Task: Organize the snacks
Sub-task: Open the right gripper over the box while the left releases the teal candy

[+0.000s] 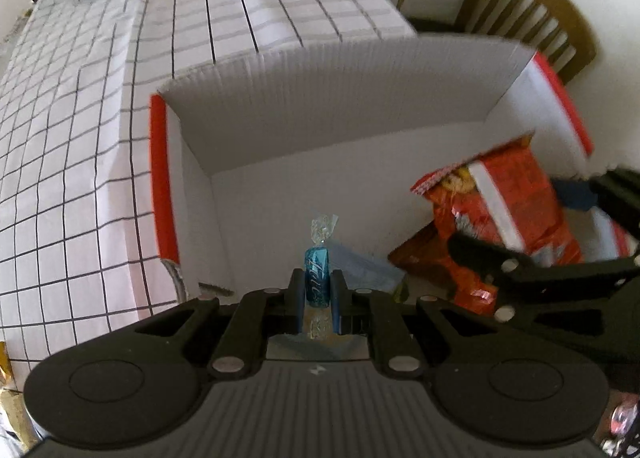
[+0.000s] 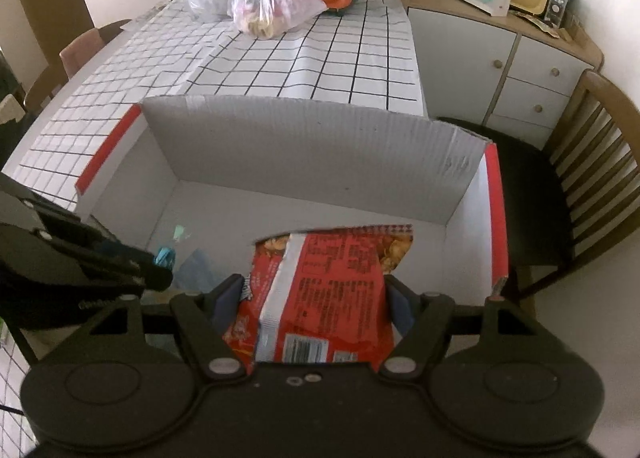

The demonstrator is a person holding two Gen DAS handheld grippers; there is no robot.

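Pinched between the blue pads of the left tongs (image 1: 317,286) is a small blue wrapped candy (image 1: 317,272), standing upright with its clear twisted end poking up above the fingertips. It hangs over the open cardboard box (image 2: 312,146), near that box's left wall. Just to the right, the right tongs (image 2: 312,294) grip a red snack bag (image 2: 320,290) across its width, their pads pressing into its two sides so they stand fairly wide apart around it; the bag points into the box with its torn-looking top edge toward the far wall. Both pairs of tongs reach down into the box side by side, close but not touching. On the white floor of the box lies a pale bluish clear packet (image 1: 362,264), below the candy. The box has red edges and sits on a table (image 2: 240,70) covered with a white cloth checked in black lines. Farther along that table rest plastic bags (image 2: 272,2) with food inside. Beside the table stands a wooden chair (image 2: 592,162) in front of a pale cabinet (image 2: 500,62).
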